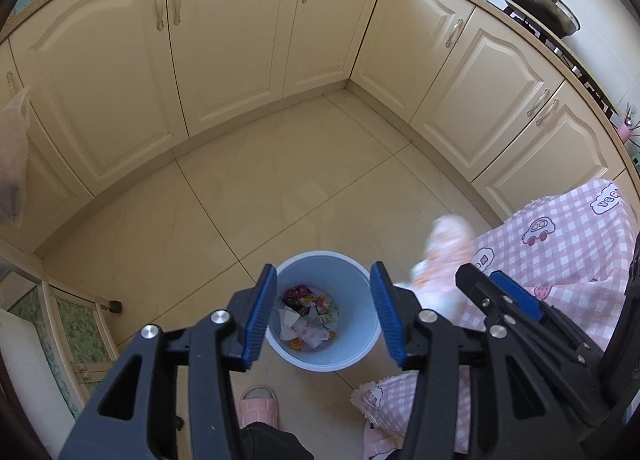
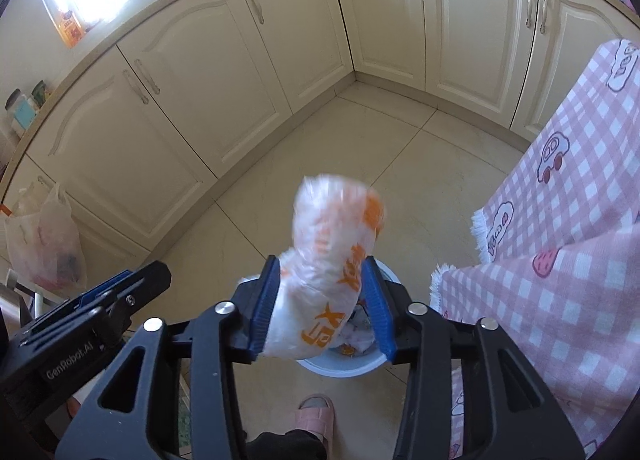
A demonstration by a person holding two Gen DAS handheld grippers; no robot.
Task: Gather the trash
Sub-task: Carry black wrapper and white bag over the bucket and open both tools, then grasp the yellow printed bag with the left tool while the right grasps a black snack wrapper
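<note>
Cream cabinet doors (image 1: 248, 40) ran along 2 walls of the kitchen and met in a corner, and the floor (image 1: 280, 188) was of pale beige tiles. On the floor stood a light blue bin (image 1: 352, 356), with some crumpled wrappers (image 1: 310, 316) already lying on its bottom. The left gripper (image 1: 324, 312) hung above the bin with its jaws spread and nothing between them. The right gripper (image 2: 320, 308) was just beside it, and its 2 blue pads (image 2: 264, 308) were pinching a white plastic bag with orange print (image 2: 332, 244), whose free end stood up blurred above the fingers, over the bin's edge. A pink checked cloth (image 2: 568, 244) hung at the right side. A pink slipper (image 1: 258, 406) was on the floor near the bin, and another thin plastic bag (image 2: 44, 236) hung from a cabinet on the left.
</note>
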